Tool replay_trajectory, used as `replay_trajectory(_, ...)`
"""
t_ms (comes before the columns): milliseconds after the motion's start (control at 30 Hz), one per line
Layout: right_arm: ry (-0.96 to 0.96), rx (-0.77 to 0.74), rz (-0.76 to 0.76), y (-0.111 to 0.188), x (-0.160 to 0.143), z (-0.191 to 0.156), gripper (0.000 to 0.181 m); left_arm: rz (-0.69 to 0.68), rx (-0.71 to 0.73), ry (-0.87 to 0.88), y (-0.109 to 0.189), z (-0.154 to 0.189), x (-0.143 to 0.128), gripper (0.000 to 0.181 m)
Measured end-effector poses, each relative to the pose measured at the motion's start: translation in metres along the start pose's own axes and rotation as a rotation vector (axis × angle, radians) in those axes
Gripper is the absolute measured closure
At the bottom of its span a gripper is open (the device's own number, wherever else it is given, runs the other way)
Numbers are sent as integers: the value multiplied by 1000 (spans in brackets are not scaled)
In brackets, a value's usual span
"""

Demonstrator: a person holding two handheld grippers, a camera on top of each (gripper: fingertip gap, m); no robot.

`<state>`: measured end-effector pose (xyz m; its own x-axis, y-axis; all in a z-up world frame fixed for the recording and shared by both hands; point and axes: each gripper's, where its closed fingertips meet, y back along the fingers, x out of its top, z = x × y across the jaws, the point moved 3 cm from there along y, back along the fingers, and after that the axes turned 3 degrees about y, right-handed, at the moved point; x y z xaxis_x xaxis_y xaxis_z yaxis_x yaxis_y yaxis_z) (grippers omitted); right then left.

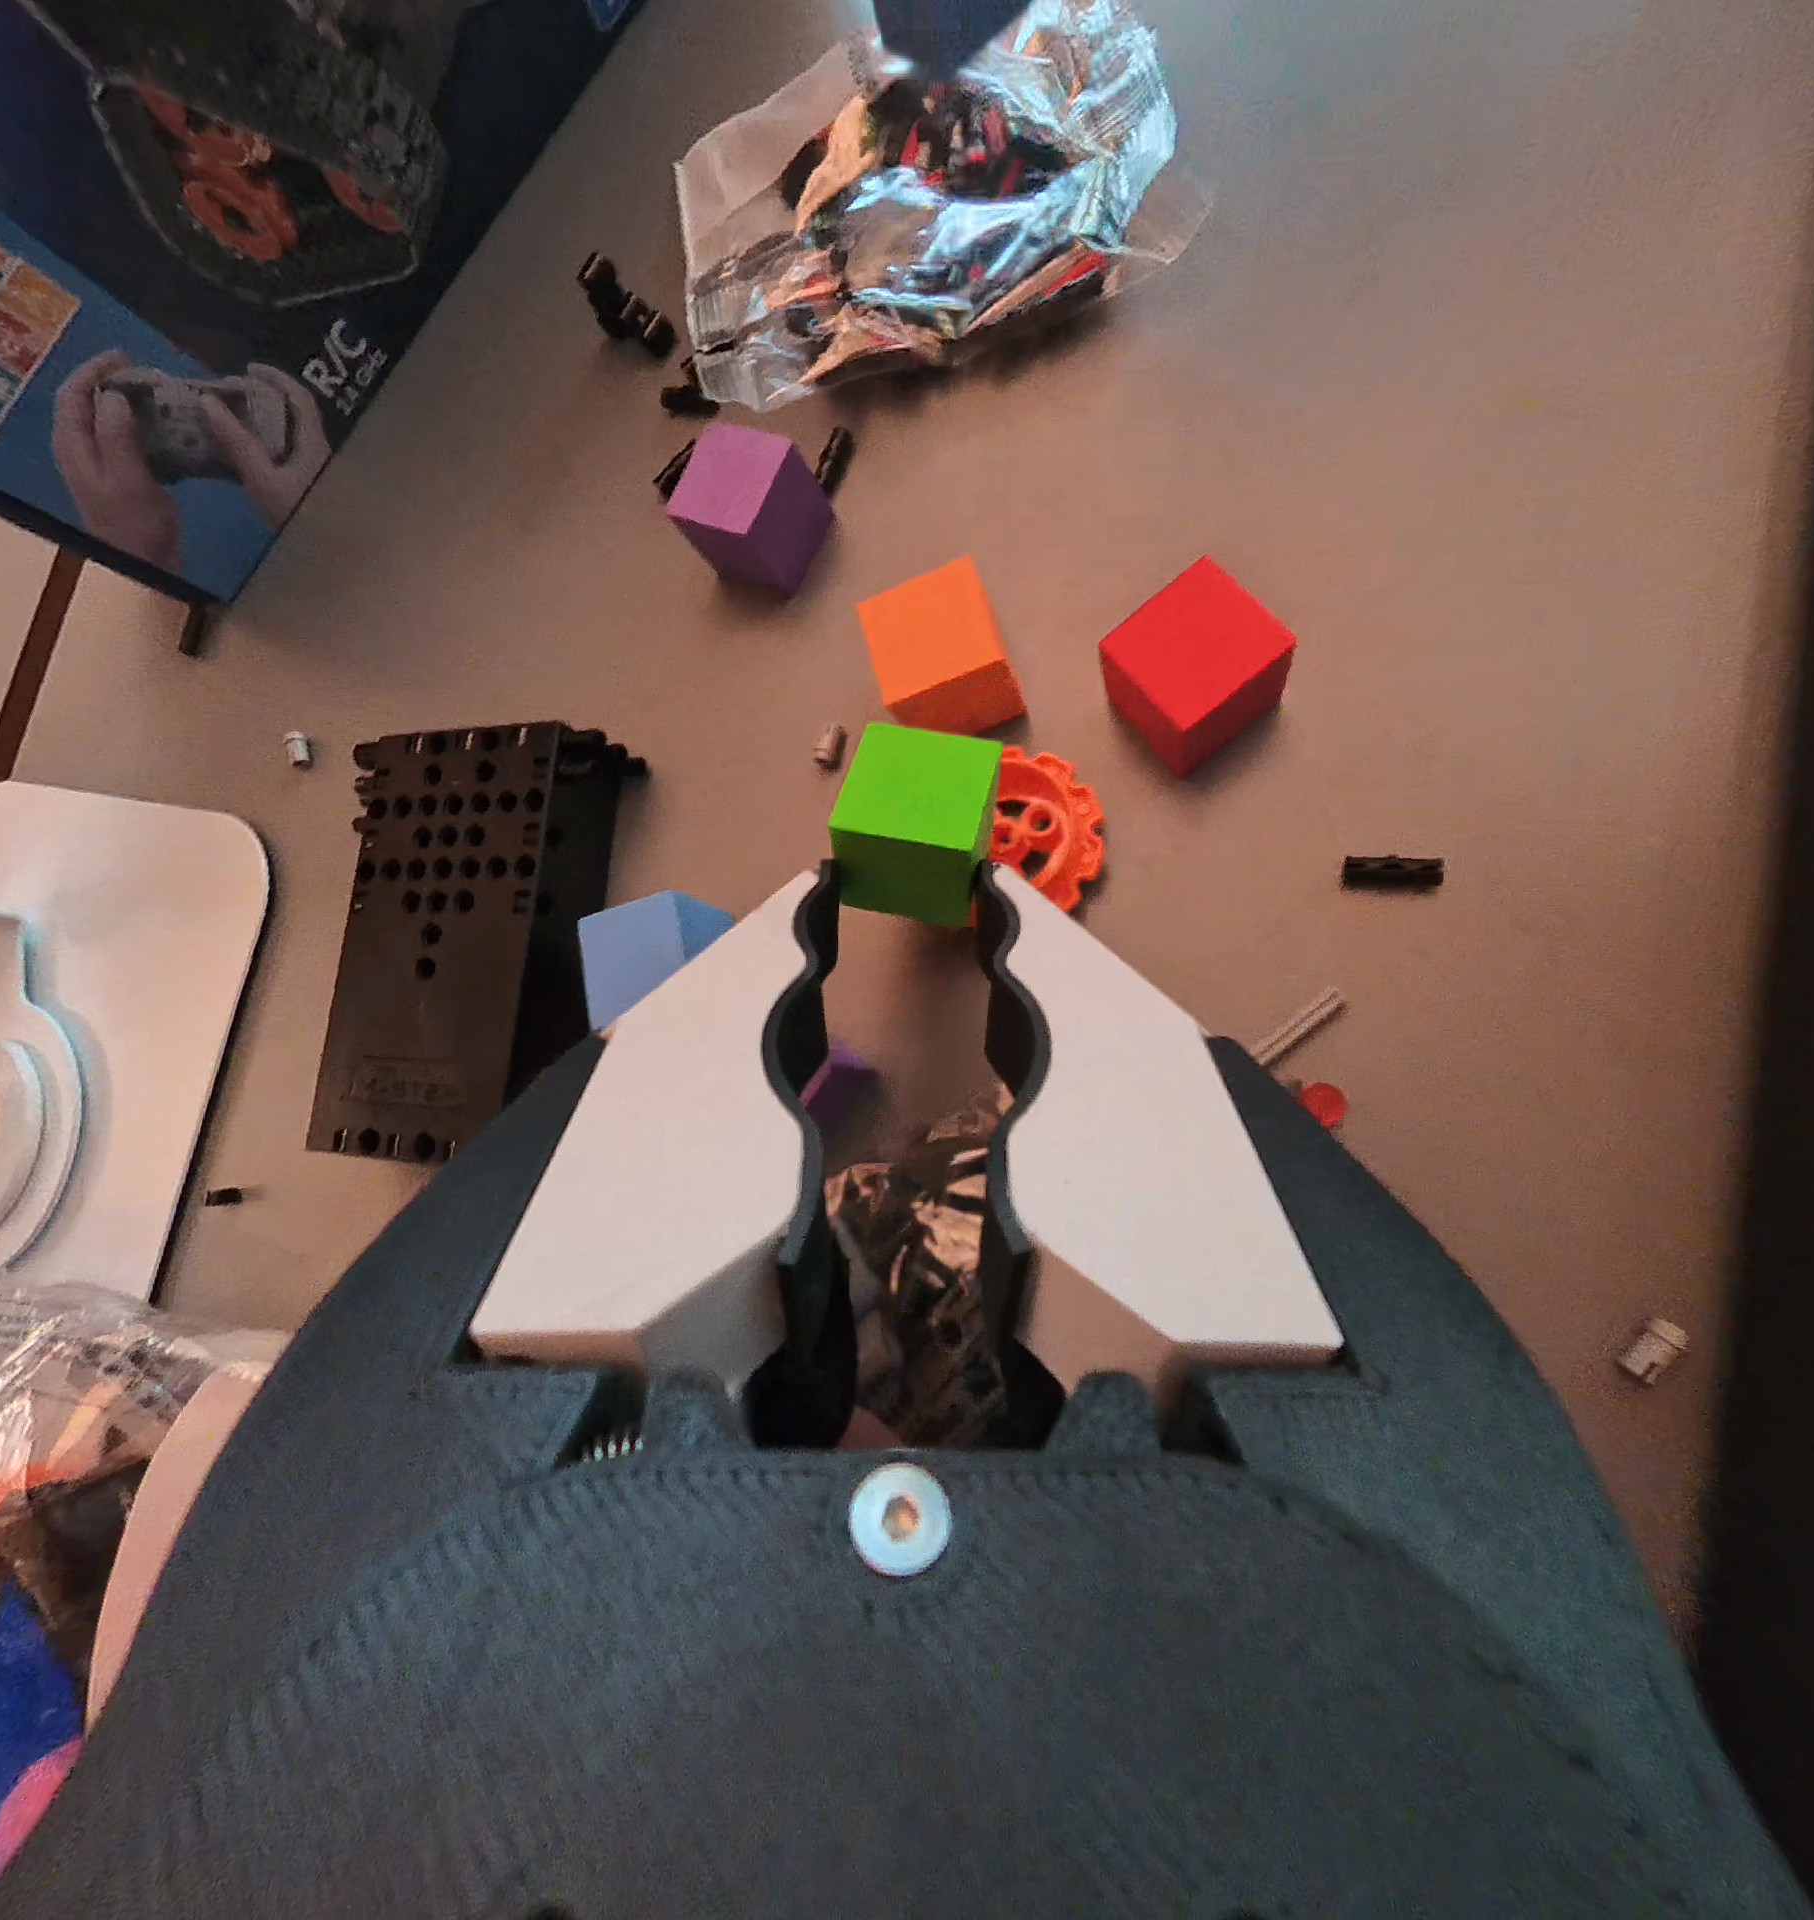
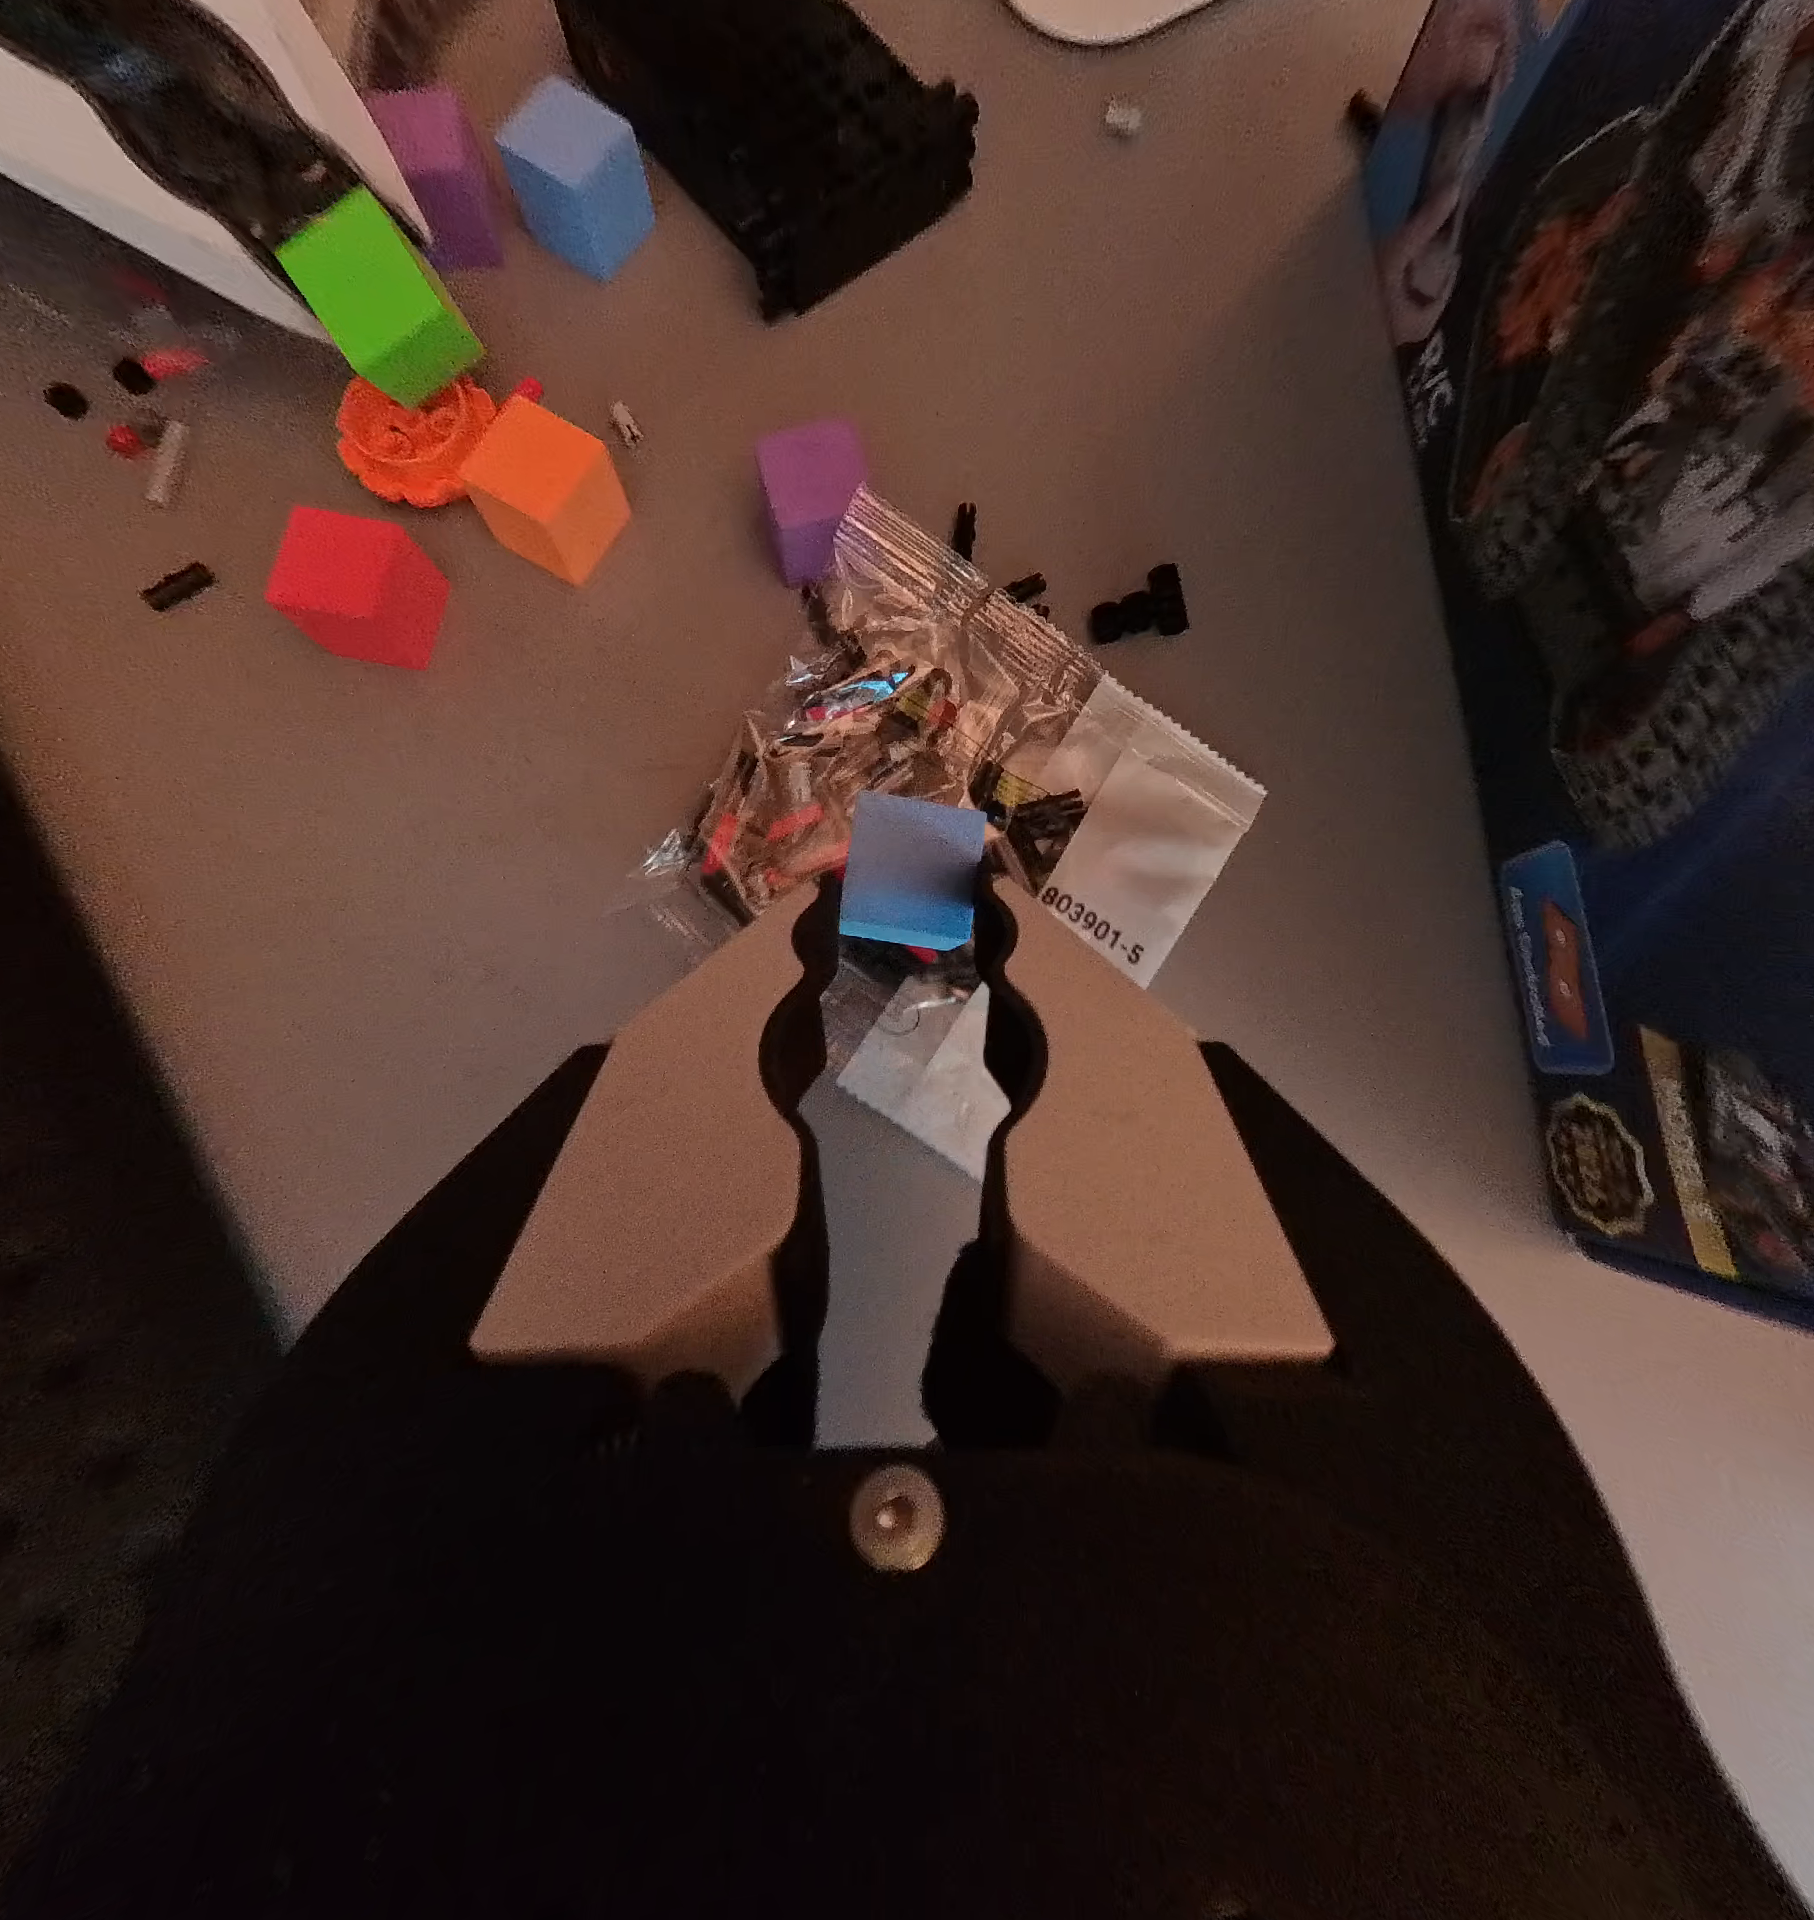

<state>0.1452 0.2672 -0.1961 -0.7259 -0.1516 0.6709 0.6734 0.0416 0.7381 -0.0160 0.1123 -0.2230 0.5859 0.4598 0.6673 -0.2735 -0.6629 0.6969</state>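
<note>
Green cube (image 1: 913, 821) is pinched at the very tips of the left gripper (image 1: 908, 883), jaws closed onto its two side faces. It's held up off the tabletop (image 1: 1402, 416), w/ the orange gear (image 1: 1048, 831) right under/behind it. In the right wrist view the same cube (image 2: 378, 296) hangs just above that gear (image 2: 404, 447). Grip is shallow: only the near part of the cube sits btwn the tips, so I'd judge it needs steady squeeze, slow moves, no twisting, or it could pivot out.

Blue cube (image 2: 913, 873) is clamped the same way in the right gripper (image 2: 908, 914), jaws closed on its sides, tips only, hanging over the clear plastic bag of small parts (image 2: 944, 748). Same caution applies.

Out from the left gripper: orange cube (image 1: 939, 644) just past the green one, red cube (image 1: 1194, 660) to its right, purple cube (image 1: 752, 509) farther on, then the parts bag (image 1: 934, 208). A light blue cube (image 1: 638, 951) sits beside the left finger, next to a black perforated plate (image 1: 472, 935). A second, smaller-looking purple cube (image 1: 841, 1081) shows thru the jaw gap. Printed toy box (image 1: 155, 260) at far left; small black pins are scattered about.
</note>
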Motion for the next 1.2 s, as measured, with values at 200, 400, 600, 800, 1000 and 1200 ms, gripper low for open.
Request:
replay_trajectory(200,12,35,-129,-32,-4,4,156,82,5,59,11,-8,7,156)
replay_trajectory(400,28,-23,-83,-13,20,6,143,126,22,50,16,-11,15,156)
replay_trajectory(600,218,5,-102,-47,72,-17,129,190,50,84,24,-21,15,156)
replay_trajectory(800,242,78,-145,-91,71,-13,139,189,55,87,21,-24,13,156)
replay_trajectory(1000,202,125,-110,-91,73,-15,158,183,57,80,21,-26,10,156)
replay_trajectory(1200,118,31,18,-21,86,1,158,200,68,91,26,-28,12,157)
